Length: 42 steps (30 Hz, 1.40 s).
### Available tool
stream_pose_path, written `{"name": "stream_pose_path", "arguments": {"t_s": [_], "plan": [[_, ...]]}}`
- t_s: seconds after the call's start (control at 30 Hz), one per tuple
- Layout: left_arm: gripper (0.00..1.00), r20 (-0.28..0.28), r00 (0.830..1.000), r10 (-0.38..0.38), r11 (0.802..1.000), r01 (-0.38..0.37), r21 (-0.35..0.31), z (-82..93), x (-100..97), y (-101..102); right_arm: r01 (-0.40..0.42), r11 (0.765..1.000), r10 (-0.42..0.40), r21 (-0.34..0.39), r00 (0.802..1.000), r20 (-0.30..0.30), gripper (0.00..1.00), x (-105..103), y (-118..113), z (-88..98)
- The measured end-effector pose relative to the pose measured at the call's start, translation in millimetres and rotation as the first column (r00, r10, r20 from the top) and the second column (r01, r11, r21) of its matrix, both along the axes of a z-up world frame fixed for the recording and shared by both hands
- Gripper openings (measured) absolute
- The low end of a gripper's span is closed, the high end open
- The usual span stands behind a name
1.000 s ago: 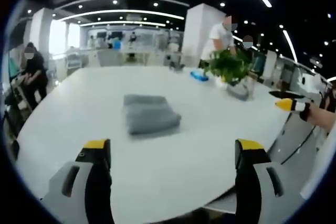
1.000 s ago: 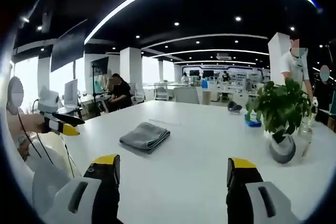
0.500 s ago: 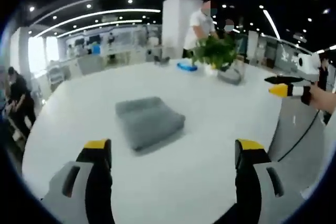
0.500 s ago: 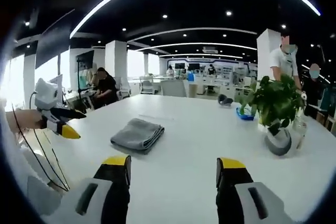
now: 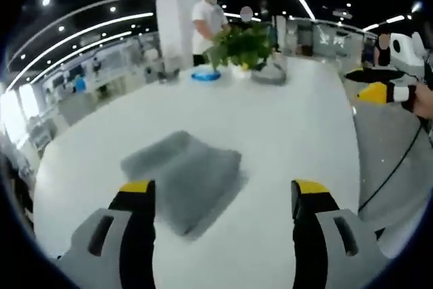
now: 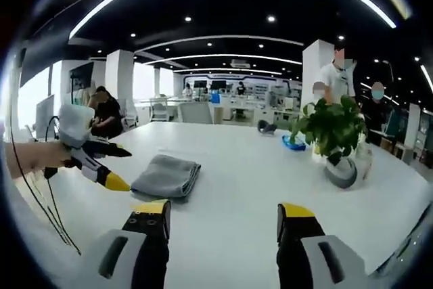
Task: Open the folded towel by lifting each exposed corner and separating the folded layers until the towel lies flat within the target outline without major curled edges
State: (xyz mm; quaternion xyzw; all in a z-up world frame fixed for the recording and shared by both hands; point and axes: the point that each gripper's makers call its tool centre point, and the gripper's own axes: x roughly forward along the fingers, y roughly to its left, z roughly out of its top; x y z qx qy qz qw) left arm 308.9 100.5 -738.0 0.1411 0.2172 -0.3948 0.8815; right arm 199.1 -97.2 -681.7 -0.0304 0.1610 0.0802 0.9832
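A grey folded towel (image 5: 184,177) lies on the white table (image 5: 291,126), just ahead of my left gripper (image 5: 223,191), whose yellow-tipped jaws stand wide apart above the table with nothing between them. In the right gripper view the same towel (image 6: 166,176) lies left of centre, and my right gripper (image 6: 223,209) is open over bare table in front of it. The left gripper (image 6: 101,167) comes in from the left, held by a hand, its tips close beside the towel's left edge. The right gripper (image 5: 379,89) shows at the right edge of the left gripper view.
A potted green plant (image 6: 333,133) stands on the table's far right, with a blue item (image 6: 293,143) beside it. People (image 6: 336,79) stand behind the plant; another person (image 6: 103,109) sits at the far left. Cables (image 6: 40,201) hang below the left hand.
The left gripper has come closer to the towel, which now fills more of its view. The right gripper view has shifted a little; both grippers stay open and the towel lies as before.
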Motion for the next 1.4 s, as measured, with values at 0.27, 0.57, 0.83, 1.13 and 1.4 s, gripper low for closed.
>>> {"name": "stream_pose_path", "arguments": {"t_s": [0.27, 0.57, 0.83, 1.13, 1.4], "plan": [[0.64, -0.060, 0.997, -0.045, 0.999, 0.046, 0.016, -25.8, 20.6, -21, 0.083, 0.996, -0.083, -0.019, 0.996, -0.029, 0.65, -17, 4, -9.7], [0.53, -0.051, 0.998, -0.035, 0.997, 0.038, 0.067, -39.3, 31.7, -43, 0.072, 0.997, -0.072, -0.021, 0.997, -0.038, 0.65, -22, -14, -7.0], [0.53, -0.050, 0.997, -0.062, 0.990, 0.068, 0.124, -60.6, 45.5, -60, 0.096, 0.994, -0.094, 0.042, 0.994, -0.054, 0.63, -23, -29, -11.3], [0.52, 0.008, 0.990, -0.142, 0.934, 0.131, 0.332, -89.2, 59.3, -62, 0.061, 0.998, -0.059, 0.023, 0.995, -0.081, 0.62, -22, -22, -17.7], [0.39, 0.042, 0.990, -0.131, 0.915, 0.105, 0.390, -98.9, 75.9, -46, 0.057, 0.998, -0.054, 0.033, 0.994, -0.091, 0.62, -22, -23, -22.0]]}}
